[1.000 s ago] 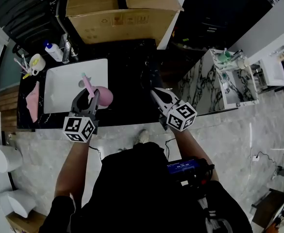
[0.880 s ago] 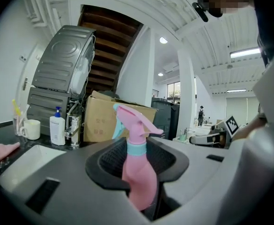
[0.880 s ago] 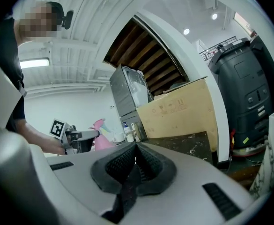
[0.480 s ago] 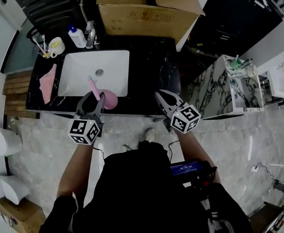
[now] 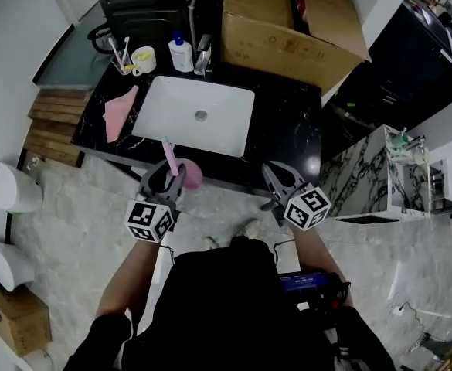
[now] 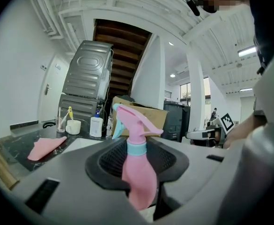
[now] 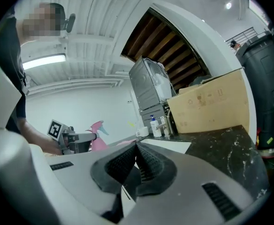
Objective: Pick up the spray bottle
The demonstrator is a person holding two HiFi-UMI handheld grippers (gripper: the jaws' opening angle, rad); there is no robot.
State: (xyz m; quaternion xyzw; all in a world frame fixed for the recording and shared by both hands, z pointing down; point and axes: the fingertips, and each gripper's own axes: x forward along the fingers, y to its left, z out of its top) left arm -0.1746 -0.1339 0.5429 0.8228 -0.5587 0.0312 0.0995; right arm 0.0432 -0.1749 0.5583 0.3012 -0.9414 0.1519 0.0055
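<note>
In the head view, the left gripper (image 5: 167,178) sits centre-left and pinches a pink plastic spray bottle (image 5: 190,175) by its body. The bottle lies just below the near edge of the black marble countertop (image 5: 287,134), over pale floor. The right gripper (image 5: 275,173), centre-right, has its jaws pressed together on nothing. Higher in the frame, a white rectangular sink basin (image 5: 226,126) is set into the counter. At upper left a clear tumbler (image 5: 121,62) holds toothbrushes, next to a white mug (image 5: 143,58) (something yellow inside, too small to name) and a white pump bottle (image 5: 181,54). A pink cloth (image 5: 117,113) lies left of the basin, and a large brown cardboard box (image 5: 287,25) fills the top.

In the left gripper view, the spray bottle stands upright at centre, clamped between the jaws below its light blue collar.

In the right gripper view, the pads meet at centre. The spray bottle shows small at middle left, in the left gripper.
</note>
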